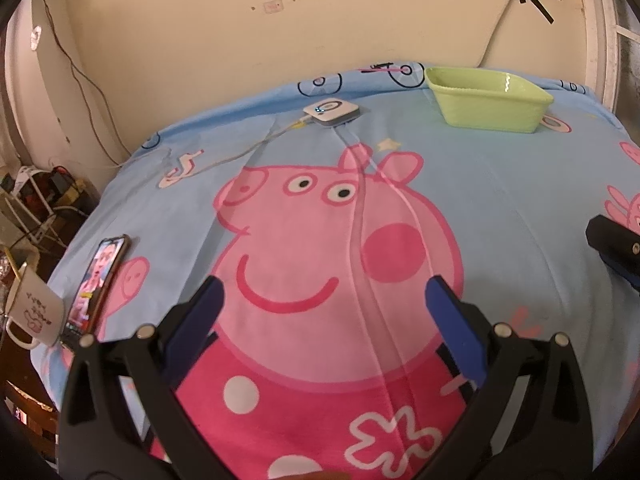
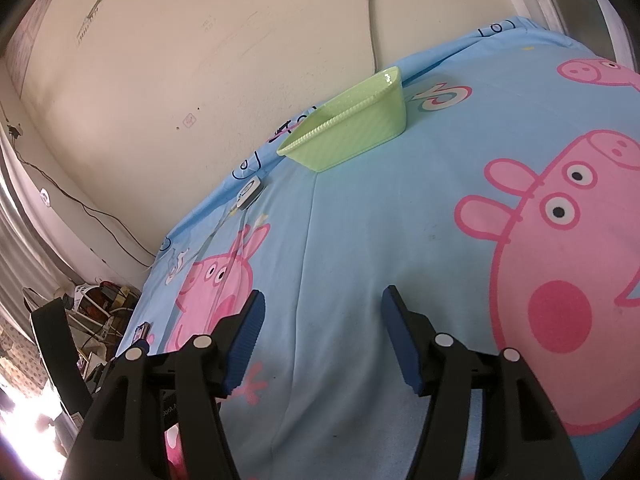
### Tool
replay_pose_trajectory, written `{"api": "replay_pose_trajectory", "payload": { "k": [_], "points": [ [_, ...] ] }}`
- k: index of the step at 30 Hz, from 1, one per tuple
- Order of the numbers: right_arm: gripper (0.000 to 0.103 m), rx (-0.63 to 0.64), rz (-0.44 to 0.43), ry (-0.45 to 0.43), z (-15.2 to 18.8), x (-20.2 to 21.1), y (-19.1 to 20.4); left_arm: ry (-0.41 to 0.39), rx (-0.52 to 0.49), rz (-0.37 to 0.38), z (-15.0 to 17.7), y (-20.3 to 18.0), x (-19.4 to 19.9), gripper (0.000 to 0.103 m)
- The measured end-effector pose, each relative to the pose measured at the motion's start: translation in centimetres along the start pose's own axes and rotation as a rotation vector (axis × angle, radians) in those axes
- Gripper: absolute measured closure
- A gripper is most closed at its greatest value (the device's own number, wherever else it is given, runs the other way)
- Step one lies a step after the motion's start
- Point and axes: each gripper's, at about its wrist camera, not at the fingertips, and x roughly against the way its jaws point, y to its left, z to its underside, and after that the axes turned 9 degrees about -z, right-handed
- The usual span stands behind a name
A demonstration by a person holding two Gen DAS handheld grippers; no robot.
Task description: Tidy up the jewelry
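Both tongs [image 1: 324, 304] [image 2: 322, 312] gape over blue cartoon-pig sheet [image 1: 500, 200] beside cream wall [image 1: 200, 32].

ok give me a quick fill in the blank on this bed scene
1. The basket near the wall is ____ in colour.
2. Both the left tool and the right tool have their jaws ____.
3. The phone lies beside a white ____ at the bed's left edge.
4. The cartoon on the sheet is a pink ____.

Missing words: green; open; mug; pig
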Motion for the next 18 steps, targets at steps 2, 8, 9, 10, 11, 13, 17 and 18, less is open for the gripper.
{"api": "replay_pose_trajectory", "payload": {
  "k": [2, 8, 9, 10, 11, 13, 17, 18],
  "points": [
    [0.066, 0.0, 0.0, 0.0, 0.02, -0.01, 0.01, -0.006, 0.001, -0.009, 0.01, 0.02, 0.06, 0.006],
    [0.066, -0.001, -0.004, 0.0, -0.02, -0.07, -0.03, -0.005, 0.001, -0.013, 0.06, -0.04, 0.08, 0.006],
    [0.066, 0.0, -0.005, 0.0, -0.06, -0.07, -0.08, -0.006, -0.001, -0.012, 0.05, -0.02, 0.04, 0.006],
    [0.066, -0.001, -0.007, 0.0, -0.08, -0.05, -0.14, -0.006, -0.001, -0.012, 0.07, -0.02, 0.03, 0.006],
    [0.066, -0.001, -0.008, 0.0, -0.08, -0.03, -0.17, -0.006, -0.002, -0.014, 0.07, -0.01, 0.03, 0.006],
    [0.066, -0.001, -0.012, 0.001, -0.13, -0.02, -0.29, -0.006, -0.001, -0.016, 0.1, -0.01, 0.0, 0.006],
    [0.066, 0.0, -0.017, 0.003, -0.25, 0.07, -0.44, -0.007, -0.003, -0.017, 0.1, 0.0, -0.04, 0.006],
    [0.066, 0.0, -0.017, 0.003, -0.24, 0.1, -0.43, -0.008, -0.003, -0.018, 0.11, 0.02, -0.08, 0.006]
  ]
}}
